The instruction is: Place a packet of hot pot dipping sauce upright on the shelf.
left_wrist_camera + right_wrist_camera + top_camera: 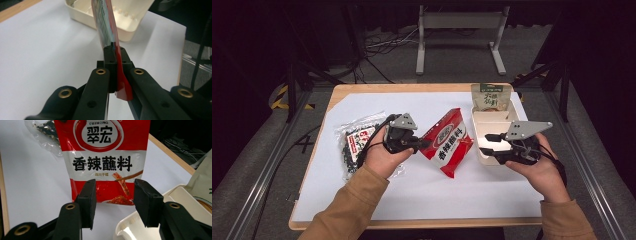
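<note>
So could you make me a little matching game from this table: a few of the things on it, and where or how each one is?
Things:
1. red packet
2. green pouch
3. clear bag
4. right gripper

States:
A. open, over the cream tray
B. lying flat at the table's left, by the left hand
C. pinched by its edge in the left gripper
D. standing at the tray's far end

Pairs: 1-C, 2-D, 3-B, 4-A
</note>
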Tool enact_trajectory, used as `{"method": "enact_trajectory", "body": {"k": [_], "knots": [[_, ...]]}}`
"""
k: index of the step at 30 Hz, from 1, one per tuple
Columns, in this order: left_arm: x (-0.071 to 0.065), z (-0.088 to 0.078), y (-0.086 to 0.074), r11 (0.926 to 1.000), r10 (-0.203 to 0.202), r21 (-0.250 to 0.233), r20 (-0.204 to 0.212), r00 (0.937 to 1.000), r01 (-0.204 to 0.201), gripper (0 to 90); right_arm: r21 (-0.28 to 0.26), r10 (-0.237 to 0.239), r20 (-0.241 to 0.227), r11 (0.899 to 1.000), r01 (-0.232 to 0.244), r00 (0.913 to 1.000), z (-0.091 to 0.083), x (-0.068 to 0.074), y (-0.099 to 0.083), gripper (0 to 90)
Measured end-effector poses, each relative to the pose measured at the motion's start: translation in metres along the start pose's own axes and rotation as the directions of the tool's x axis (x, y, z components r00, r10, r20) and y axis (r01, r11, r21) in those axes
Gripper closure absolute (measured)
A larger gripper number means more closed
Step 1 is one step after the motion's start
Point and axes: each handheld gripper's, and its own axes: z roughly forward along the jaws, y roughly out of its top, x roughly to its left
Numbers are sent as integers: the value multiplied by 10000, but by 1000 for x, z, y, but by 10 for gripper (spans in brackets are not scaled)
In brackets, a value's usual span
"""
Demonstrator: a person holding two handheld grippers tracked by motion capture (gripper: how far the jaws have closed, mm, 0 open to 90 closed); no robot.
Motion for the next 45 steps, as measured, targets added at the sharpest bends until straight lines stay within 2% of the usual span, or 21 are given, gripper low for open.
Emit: {"method": "enact_trajectory", "body": {"k": [2,3,4,5,9,12,15,21,23,26,29,33,34,35,39,43,45], "knots": [[-3,-2,2,9999,158,7,32,9999,-158,898,-6,-36,21,10000,36,10000,0,1,1,527],[-8,-5,5,9989,459,83,22,9989,-459,898,-15,-59,35,10000,59,10000,0,1,1,521],[-8,-5,5,9989,459,83,22,9989,-459,898,-15,-59,35,10000,59,10000,0,1,1,521],[-13,-8,8,9965,806,201,57,9967,-807,898,-43,-79,26,10000,79,10000,0,1,1,509],[-23,-13,12,9915,1258,304,145,9919,-1262,898,18,-12,5,10000,12,10000,2,2,1,458],[-27,-16,15,9860,1593,448,341,9866,-1607,898,-66,268,-198,9996,-270,9994,4,3,1,404],[-31,-21,18,9829,1752,494,406,9837,-1771,898,54,254,-399,9997,-252,9989,9,6,2,375],[-38,-27,20,9781,2016,377,697,9770,-2045,898,202,-33,-757,9998,49,9971,15,11,4,383],[-41,-29,22,9748,2183,295,805,9725,-2213,898,228,-176,-1067,9995,201,9941,18,14,5,425],[-44,-31,23,9732,2268,180,859,9701,-2292,898,422,-434,-1391,9979,497,9893,22,18,7,491],[-46,-33,24,9724,2312,102,917,9686,-2330,898,602,-741,-1867,9944,867,9796,25,21,8,653],[-46,-34,23,9735,2273,50,822,9703,-2285,898,896,-1236,-2374,9849,1484,9635,26,22,10,841],[-46,-34,23,9735,2273,50,822,9703,-2285,898,896,-1236,-2374,9849,1484,9635,26,22,10,841],[-45,-35,23,9742,2248,13,836,9708,-2257,898,933,-1280,-2513,9834,1557,9594,27,22,10,871],[-44,-35,22,9759,2178,-106,851,9723,-2177,898,924,-1171,-2525,9852,1444,9605,26,22,11,894],[-43,-35,20,9790,2040,-154,879,9750,-2034,897,1011,-1126,-2704,9843,1445,9561,26,21,12,896],[-43,-36,20,9792,2030,-231,921,9748,-2017,897,970,-1095,-2653,9855,1395,9579,25,20,13,897]]}}
